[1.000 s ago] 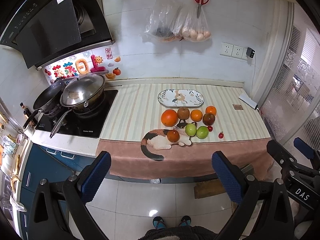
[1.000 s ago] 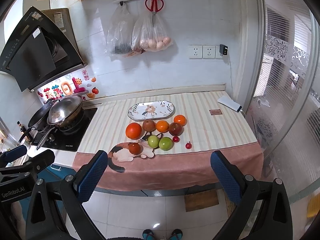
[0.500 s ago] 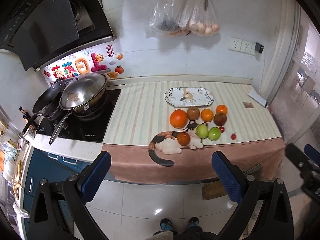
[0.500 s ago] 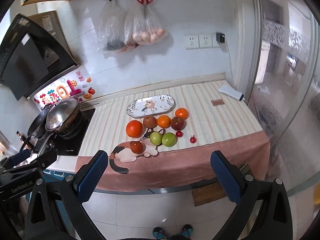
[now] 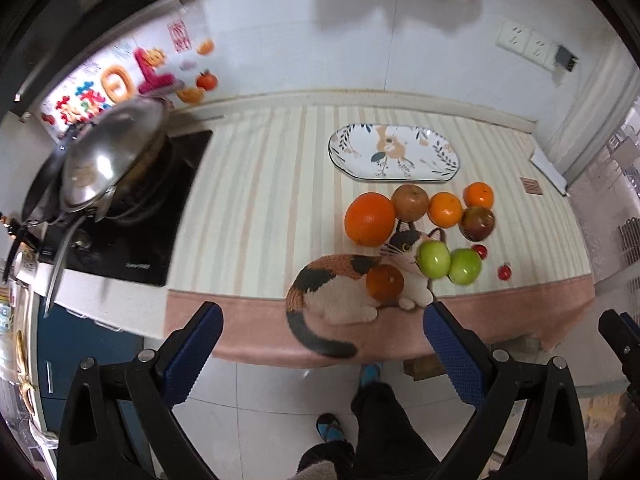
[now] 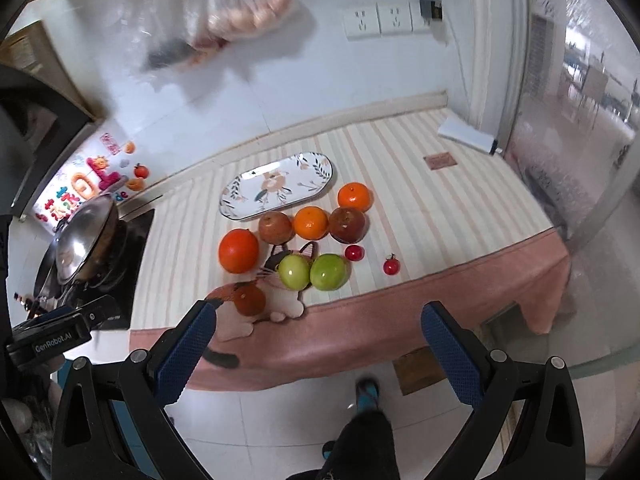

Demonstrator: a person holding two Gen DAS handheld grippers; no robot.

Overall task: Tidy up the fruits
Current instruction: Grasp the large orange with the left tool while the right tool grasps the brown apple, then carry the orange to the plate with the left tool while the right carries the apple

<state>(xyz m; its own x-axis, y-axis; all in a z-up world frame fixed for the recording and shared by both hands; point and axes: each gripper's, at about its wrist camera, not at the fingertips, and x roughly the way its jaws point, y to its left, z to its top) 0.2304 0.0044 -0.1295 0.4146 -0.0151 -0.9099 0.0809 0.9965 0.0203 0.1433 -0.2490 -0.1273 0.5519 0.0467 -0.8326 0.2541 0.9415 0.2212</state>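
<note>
left gripper (image 5: pixel 320 344): jaws spread wide, nothing between them, held out over the floor short of the counter edge. right gripper (image 6: pixel 316 344): jaws likewise wide apart and empty, also short of the counter

counter layout, left to right:
- steel wok (image 5: pixel 108 156) on the black hob (image 5: pixel 132 236), at the left end
- striped cloth (image 5: pixel 260 200) covering the worktop, with a calico cat print (image 5: pixel 340 296) at its front edge
- small dark orange fruit (image 5: pixel 385 282) resting on the cat print
- large orange (image 5: pixel 370 219), left end of the fruit group
- brown round fruit (image 5: pixel 410 202), touching the large orange
- oval patterned plate (image 5: pixel 352 148), empty, just behind the fruit
- two green apples (image 5: pixel 434 259) (image 5: pixel 464 266), side by side and touching, in front
- medium orange (image 5: pixel 445 210), then dark red fruit (image 5: pixel 478 223) beside it
- small orange (image 5: pixel 478 195), behind the dark red fruit
- two cherry tomatoes (image 5: pixel 480 251) (image 5: pixel 505 272), apart, at the right front
- white flat object (image 6: pixel 468 136) at the far right edge

all fruit lies on the cloth, none on the plate
</note>
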